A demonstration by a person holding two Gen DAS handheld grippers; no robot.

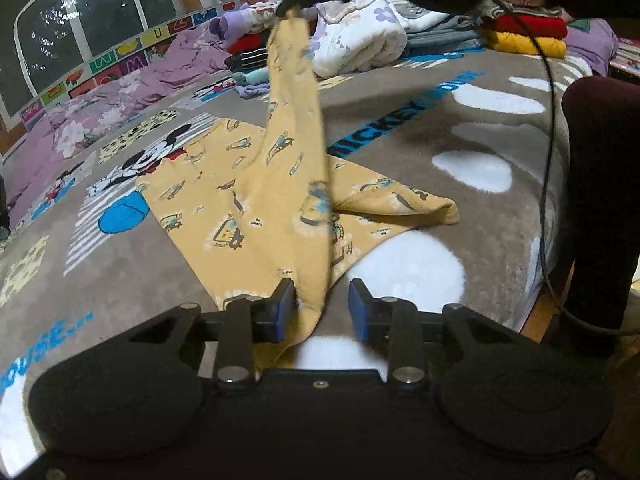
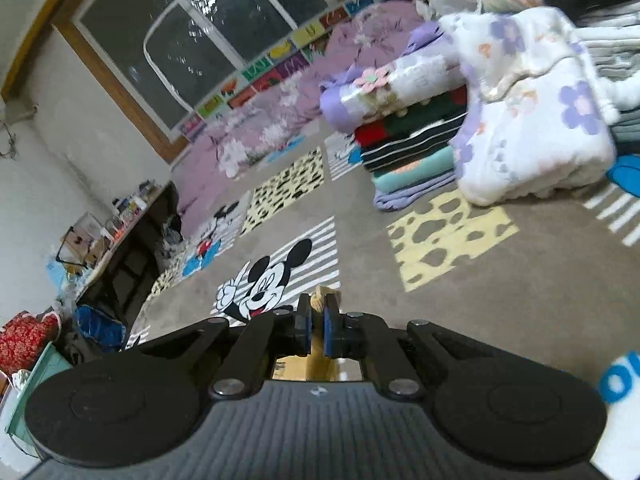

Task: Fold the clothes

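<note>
A yellow printed garment (image 1: 248, 204) lies partly on the grey Mickey Mouse blanket (image 1: 400, 152). One part of it is pulled up in a long strip toward the top of the left wrist view, where my right gripper (image 1: 292, 6) holds it. My left gripper (image 1: 322, 306) is open, its jaws apart, with the garment's near corner hanging between them against the left pad. In the right wrist view my right gripper (image 2: 317, 320) is shut on a bunched bit of the yellow garment (image 2: 320, 300), high above the blanket.
Stacks of folded clothes (image 1: 248, 60) (image 2: 408, 148) and a white flowered quilt (image 1: 360, 40) (image 2: 528, 112) sit at the far side. A purple duvet (image 1: 100, 108) lies along the window wall. A black cable (image 1: 548, 120) hangs at right beside a dark maroon leg (image 1: 600, 200).
</note>
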